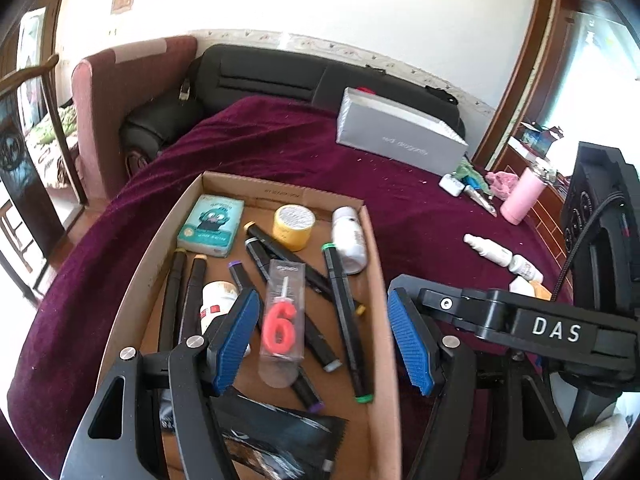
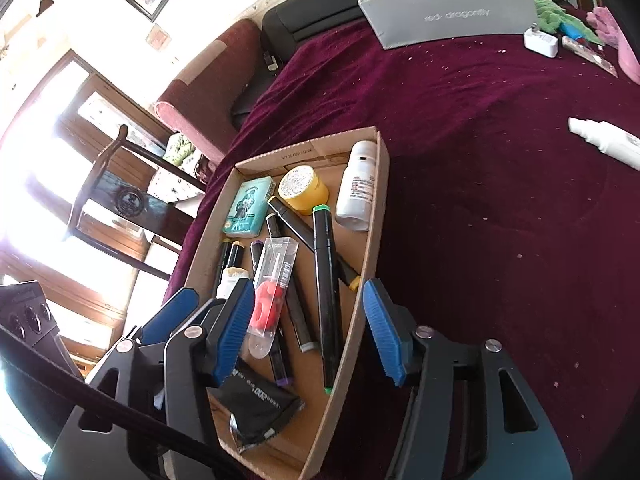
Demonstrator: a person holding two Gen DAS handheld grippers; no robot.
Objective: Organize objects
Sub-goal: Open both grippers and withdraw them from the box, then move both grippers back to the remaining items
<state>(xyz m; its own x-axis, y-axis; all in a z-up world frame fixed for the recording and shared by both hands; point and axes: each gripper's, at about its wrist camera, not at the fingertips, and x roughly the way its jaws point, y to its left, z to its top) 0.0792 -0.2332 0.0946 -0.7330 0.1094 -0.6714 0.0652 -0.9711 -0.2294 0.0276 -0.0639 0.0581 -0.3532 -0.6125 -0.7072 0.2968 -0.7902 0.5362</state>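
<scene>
The cardboard tray (image 1: 372, 240) is seen at centre frame in the left wrist view, resting on the maroon cloth (image 1: 248, 140). The left gripper (image 1: 324, 340) is held above the tray's lower part with its jaws spread; nothing is pinched. The packaged red "6" candle (image 1: 280, 320) lies in the tray, between the blue pads. In the right wrist view, the right gripper (image 2: 308, 330) is likewise spread and empty, straddling the tray's right wall, with the green-capped marker (image 2: 326, 280) lying between its pads.
</scene>
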